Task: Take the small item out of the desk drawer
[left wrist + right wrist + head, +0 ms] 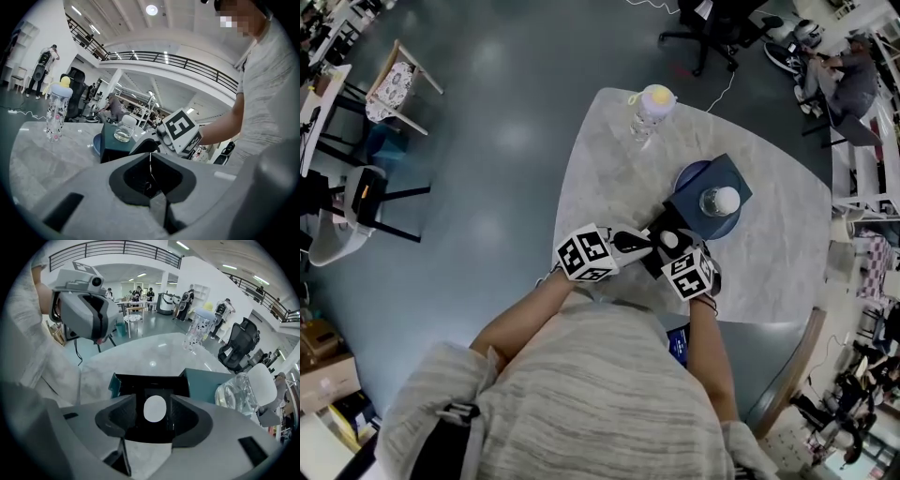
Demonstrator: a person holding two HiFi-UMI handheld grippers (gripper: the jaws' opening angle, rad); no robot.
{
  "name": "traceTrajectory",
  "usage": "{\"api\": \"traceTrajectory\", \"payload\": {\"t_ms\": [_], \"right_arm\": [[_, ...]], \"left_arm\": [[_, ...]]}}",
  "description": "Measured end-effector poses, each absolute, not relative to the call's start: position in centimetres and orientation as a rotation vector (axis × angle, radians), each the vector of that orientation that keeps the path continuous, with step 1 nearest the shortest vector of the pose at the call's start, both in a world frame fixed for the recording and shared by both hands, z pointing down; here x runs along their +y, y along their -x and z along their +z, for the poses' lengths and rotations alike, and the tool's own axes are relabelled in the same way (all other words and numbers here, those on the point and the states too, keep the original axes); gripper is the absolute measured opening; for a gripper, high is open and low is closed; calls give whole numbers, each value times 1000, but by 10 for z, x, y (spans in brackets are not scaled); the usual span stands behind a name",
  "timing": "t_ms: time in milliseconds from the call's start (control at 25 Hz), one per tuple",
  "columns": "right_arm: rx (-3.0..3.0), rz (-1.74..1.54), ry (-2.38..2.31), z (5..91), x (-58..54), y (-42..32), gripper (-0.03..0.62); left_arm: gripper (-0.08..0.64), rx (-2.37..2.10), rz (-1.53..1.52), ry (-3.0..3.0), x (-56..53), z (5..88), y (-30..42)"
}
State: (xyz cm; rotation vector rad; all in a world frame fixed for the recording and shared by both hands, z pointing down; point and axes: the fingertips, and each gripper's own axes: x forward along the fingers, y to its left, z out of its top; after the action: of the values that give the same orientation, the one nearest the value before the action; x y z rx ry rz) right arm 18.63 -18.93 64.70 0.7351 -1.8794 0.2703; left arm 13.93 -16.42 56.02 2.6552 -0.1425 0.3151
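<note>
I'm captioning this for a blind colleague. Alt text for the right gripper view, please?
The open jaws of the right gripper flank a small white oval item inside the open drawer of a teal box on a marble table, not touching it. A glass jar stands on the box.

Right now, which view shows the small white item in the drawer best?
The right gripper view: the white item lies in the open drawer, centred between the right gripper's open jaws, gaps either side. The head view shows it as a small white spot. The left gripper view does not show it.
</note>
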Motion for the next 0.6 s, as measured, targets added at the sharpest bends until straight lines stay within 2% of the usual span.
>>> {"api": "traceTrajectory", "payload": {"t_ms": [600], "right_arm": [[-1770,283,-672,681,-190,-187,190]], "left_arm": [[17,-190,316,-2634,-164,566,-121]]}}
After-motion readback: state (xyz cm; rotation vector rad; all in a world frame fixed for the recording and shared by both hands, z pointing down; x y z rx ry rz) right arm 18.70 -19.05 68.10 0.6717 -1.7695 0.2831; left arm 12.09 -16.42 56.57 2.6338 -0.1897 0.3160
